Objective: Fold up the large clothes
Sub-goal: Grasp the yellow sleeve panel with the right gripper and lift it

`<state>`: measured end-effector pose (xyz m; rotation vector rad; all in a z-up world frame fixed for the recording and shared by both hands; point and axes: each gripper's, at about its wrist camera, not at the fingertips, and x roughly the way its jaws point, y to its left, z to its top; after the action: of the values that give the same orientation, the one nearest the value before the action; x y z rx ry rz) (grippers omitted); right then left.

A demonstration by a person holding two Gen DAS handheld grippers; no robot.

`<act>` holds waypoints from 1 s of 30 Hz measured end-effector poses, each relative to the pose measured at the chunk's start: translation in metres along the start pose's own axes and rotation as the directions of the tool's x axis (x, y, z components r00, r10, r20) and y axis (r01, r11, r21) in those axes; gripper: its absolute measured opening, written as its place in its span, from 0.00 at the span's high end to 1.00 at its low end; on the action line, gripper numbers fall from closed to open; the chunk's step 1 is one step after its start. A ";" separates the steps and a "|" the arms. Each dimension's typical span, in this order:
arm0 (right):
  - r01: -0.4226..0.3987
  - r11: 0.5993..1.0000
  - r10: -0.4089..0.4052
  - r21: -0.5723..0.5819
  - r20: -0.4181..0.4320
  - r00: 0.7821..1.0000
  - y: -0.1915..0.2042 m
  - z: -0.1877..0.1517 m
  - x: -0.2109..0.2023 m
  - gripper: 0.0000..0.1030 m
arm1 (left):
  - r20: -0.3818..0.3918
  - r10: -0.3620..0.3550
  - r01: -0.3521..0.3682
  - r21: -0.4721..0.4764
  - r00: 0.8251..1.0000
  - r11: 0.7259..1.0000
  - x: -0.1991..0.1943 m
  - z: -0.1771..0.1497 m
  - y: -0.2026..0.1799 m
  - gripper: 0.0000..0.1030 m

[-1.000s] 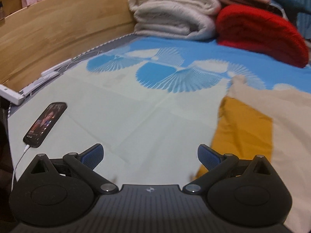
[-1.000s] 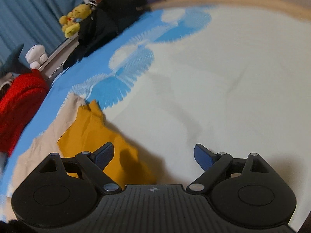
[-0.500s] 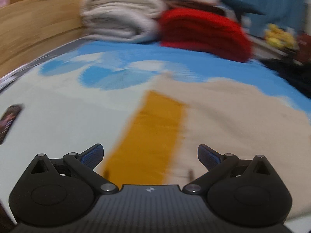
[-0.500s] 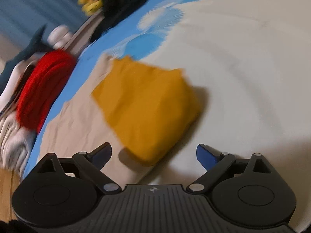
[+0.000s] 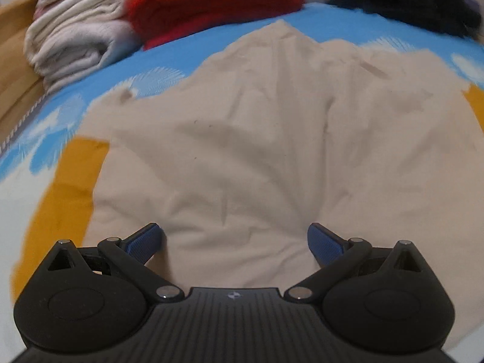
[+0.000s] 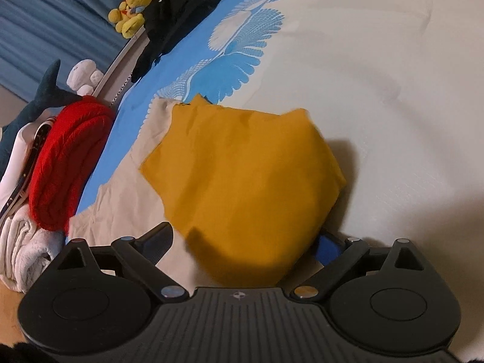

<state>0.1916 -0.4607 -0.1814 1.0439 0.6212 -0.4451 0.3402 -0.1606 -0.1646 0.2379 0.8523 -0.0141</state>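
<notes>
Both grippers' fingers wide, gripping nothing.
Your left gripper (image 5: pixel 236 242) has swung from bedsheet to beige garment (image 5: pixel 257 151); right gripper (image 6: pixel 245 246) straddles its mustard sleeve (image 6: pixel 242 181).

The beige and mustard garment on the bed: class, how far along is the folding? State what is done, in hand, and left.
Done: the garment lies spread on the bed sheet, one mustard sleeve apparently turned inward. In hand: nothing; the left gripper and right gripper are open above it. Left: the body is still wide and creased, so most of the folding remains.
</notes>
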 end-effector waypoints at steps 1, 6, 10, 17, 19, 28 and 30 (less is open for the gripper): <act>-0.006 1.000 0.006 0.007 0.000 1.000 -0.001 0.002 0.001 0.07 | -0.006 -0.007 0.007 -0.022 1.000 1.000 0.001 0.001 0.002 0.00; -0.045 0.999 0.044 0.026 0.026 0.999 -0.005 0.010 0.013 0.11 | -0.027 -0.057 0.056 -0.039 0.998 0.998 0.006 0.002 0.010 0.00; -0.077 0.997 0.076 0.026 0.022 0.997 0.002 0.009 0.016 0.91 | -0.014 -0.074 0.073 -0.051 0.997 0.996 0.004 -0.001 0.017 0.00; -0.190 0.912 0.261 -0.364 0.156 0.953 0.071 -0.009 -0.030 0.93 | 0.003 -0.118 0.118 -0.077 0.993 0.990 0.009 -0.002 0.026 0.00; -0.102 0.900 0.185 -0.424 0.159 0.970 0.082 -0.016 -0.022 0.93 | 0.008 -0.124 0.125 -0.074 0.992 0.989 0.009 -0.002 0.027 0.00; 0.055 0.881 0.046 -0.470 0.200 0.979 0.105 -0.020 -0.014 0.94 | -0.026 -0.310 0.304 -0.135 0.950 0.943 -0.034 -0.026 0.070 0.00; 0.060 0.886 0.038 -0.460 0.201 0.979 0.104 -0.029 -0.014 0.93 | 0.023 -0.231 0.231 0.032 0.973 0.973 -0.033 -0.047 0.044 0.00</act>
<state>0.2374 -0.3887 -0.1144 0.5268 0.5137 -0.3819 0.2879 -0.1106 -0.1608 0.1639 0.8503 -0.2470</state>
